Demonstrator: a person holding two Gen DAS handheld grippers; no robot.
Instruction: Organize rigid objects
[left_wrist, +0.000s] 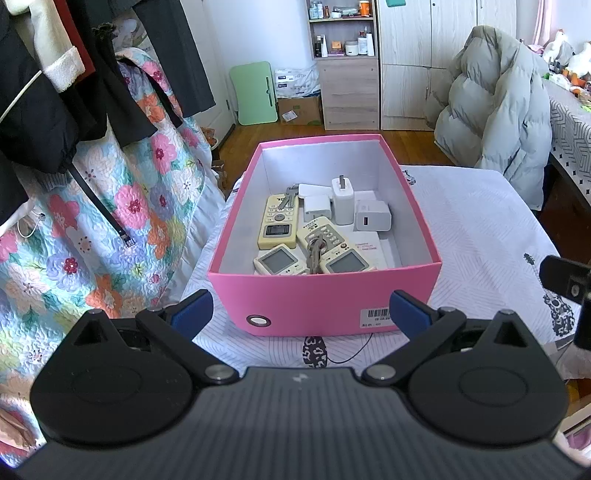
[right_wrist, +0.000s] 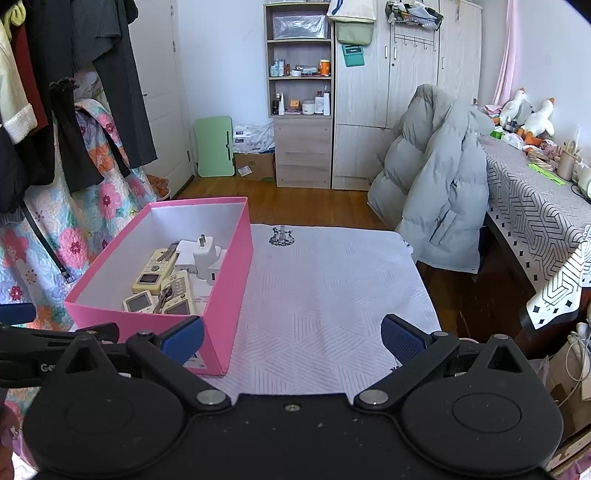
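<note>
A pink box (left_wrist: 325, 299) with white inner walls sits in the middle of the left wrist view, on a white bedspread (left_wrist: 480, 229) printed with small dark guitars; in the right wrist view the same box lies at the centre left. It has no lid on it. Inside, three cream remote controls fill the left and near part: one long remote (left_wrist: 279, 221) lies lengthwise along the left side, a second (left_wrist: 334, 247) lies slanted towards the near right, and a third (left_wrist: 280, 261) shows only its screen end at the near wall. A bunch of keys (left_wrist: 314, 253) rests on the slanted remote, and another key bunch (left_wrist: 290, 195) lies over the far end of the long one. Several white chargers crowd the far right of the box; one tall charger (left_wrist: 342, 201) stands with its prongs up, and a squat cube charger (left_wrist: 373, 216) sits just beside it. The left gripper (left_wrist: 301, 314) hangs just before the near wall of the box, its blue-padded jaws spread wide and holding nothing. The right gripper (right_wrist: 293, 338) is likewise wide open and empty, over bare bedspread beside the box.
</note>
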